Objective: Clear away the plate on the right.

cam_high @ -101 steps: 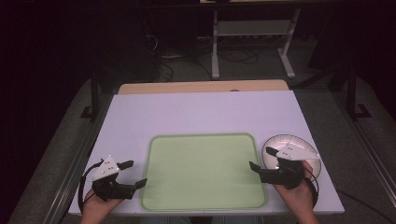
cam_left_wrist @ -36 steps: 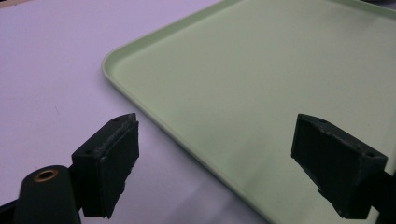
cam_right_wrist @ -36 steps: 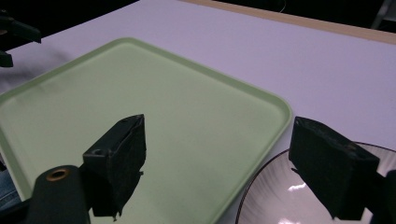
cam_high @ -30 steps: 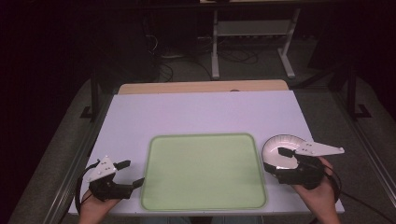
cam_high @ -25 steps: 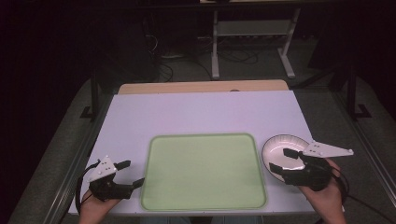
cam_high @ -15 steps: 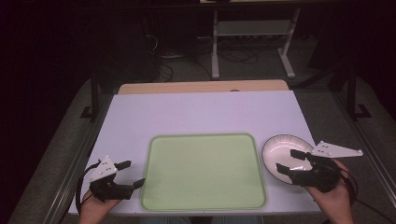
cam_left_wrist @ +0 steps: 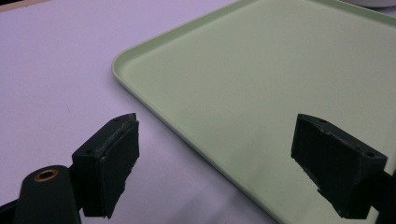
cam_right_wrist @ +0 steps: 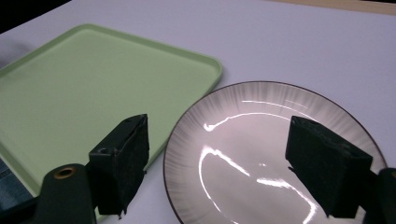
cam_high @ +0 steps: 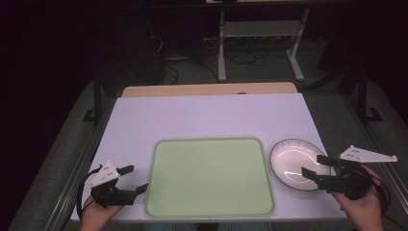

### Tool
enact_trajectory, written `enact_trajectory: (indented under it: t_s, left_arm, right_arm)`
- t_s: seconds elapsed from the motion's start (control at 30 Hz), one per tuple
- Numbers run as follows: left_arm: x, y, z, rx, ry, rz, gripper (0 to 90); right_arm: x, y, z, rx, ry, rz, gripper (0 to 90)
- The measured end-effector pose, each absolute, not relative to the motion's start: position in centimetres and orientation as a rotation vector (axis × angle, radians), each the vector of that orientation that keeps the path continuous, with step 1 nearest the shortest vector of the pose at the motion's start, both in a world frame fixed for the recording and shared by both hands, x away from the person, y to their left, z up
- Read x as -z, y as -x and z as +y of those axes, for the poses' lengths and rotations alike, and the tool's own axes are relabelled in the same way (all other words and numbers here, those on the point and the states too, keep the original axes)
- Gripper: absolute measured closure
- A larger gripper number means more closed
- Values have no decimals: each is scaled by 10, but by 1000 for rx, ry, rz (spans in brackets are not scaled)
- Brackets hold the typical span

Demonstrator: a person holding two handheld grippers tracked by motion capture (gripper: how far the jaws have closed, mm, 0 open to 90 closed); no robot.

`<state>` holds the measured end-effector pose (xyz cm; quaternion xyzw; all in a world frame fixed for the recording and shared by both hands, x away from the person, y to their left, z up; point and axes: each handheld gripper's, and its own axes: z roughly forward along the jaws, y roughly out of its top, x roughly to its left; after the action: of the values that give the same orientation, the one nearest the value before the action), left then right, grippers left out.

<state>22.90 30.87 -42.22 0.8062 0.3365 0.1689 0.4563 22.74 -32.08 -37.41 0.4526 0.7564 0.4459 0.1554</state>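
A glossy round plate (cam_high: 294, 163) with a dark rim and fine grey streaks sits on the white table (cam_high: 211, 115), just right of the smooth, round-cornered green tray (cam_high: 210, 175). The right gripper (cam_high: 317, 168) hovers over the plate's near right edge, jaws spread wide and empty. The right gripper view cuts off the plate's lower edge. The left gripper (cam_high: 135, 179) waits released at the tray's left rim, and its own view shows that raised lip close up.

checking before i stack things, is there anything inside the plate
Nothing lies in the plate: only light glare on its glazed inside. The right tongs hang open over its near rim, so that part is hidden.
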Motion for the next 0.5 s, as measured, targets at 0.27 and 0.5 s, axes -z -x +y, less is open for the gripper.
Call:
enact_trajectory:
  t_s: [0.27, 0.5]
  left_arm:
    - [422, -229, 310, -420, -1981, 832, 151]
    - [422, -229, 310, -421, -1980, 833, 151]
  right_arm:
    - [380, -231, -346, -1201, -1410, 2138, 232]
    - [392, -239, -365, -1146, -1513, 2112, 256]
